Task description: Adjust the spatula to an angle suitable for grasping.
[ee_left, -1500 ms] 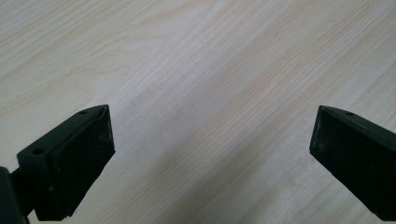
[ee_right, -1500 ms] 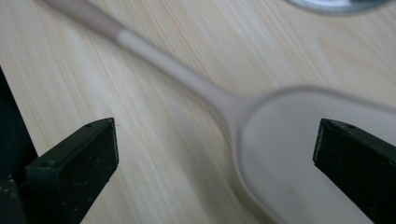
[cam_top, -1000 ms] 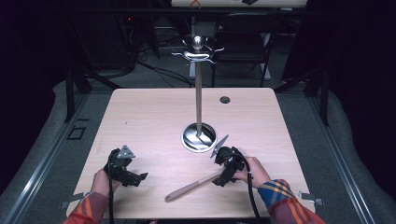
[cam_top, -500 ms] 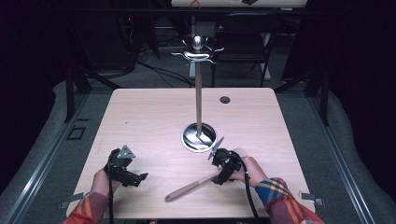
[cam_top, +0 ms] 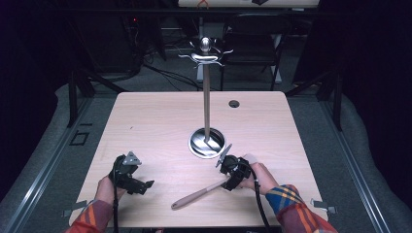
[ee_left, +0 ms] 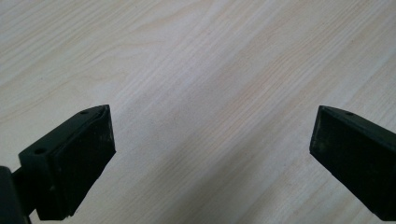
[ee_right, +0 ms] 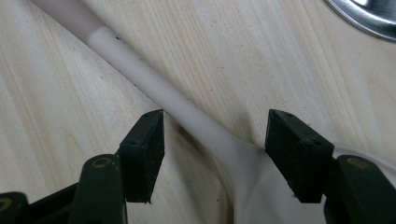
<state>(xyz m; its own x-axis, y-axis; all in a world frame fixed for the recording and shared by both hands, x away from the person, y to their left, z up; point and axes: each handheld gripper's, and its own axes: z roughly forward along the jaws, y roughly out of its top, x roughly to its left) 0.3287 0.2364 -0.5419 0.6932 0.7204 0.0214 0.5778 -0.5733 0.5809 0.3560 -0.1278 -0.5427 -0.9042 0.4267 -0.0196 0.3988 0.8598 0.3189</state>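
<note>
From above, I see my right gripper (cam_top: 232, 171) low on the near right part of the counter (cam_top: 155, 126), set over the neck of a spatula (cam_top: 197, 195) whose pinkish handle runs out toward the near edge, lying flat on the wood. Just beyond it stands a metal stand (cam_top: 207, 92), its round steel base (cam_top: 207, 142) near the gripper but apart from it. My left gripper (cam_top: 130, 175) sits at the near left, well apart from the spatula, with nothing near its tips.

Through the left gripper view, the two black fingers (ee_left: 74, 158) are spread wide, released, with bare wood grain between them.

Through the right gripper view, the spatula's pale neck (ee_right: 187, 112) passes diagonally between the fingers (ee_right: 142, 149), widening into the blade at the bottom. The jaws have just been closing around it, and the right-hand finger looks to be against the blade's shoulder, though I cannot be sure; a gap shows on the left side, so it is not yet clamped. A sliver of the steel base (ee_right: 369, 16) shows at the top right corner.
</note>
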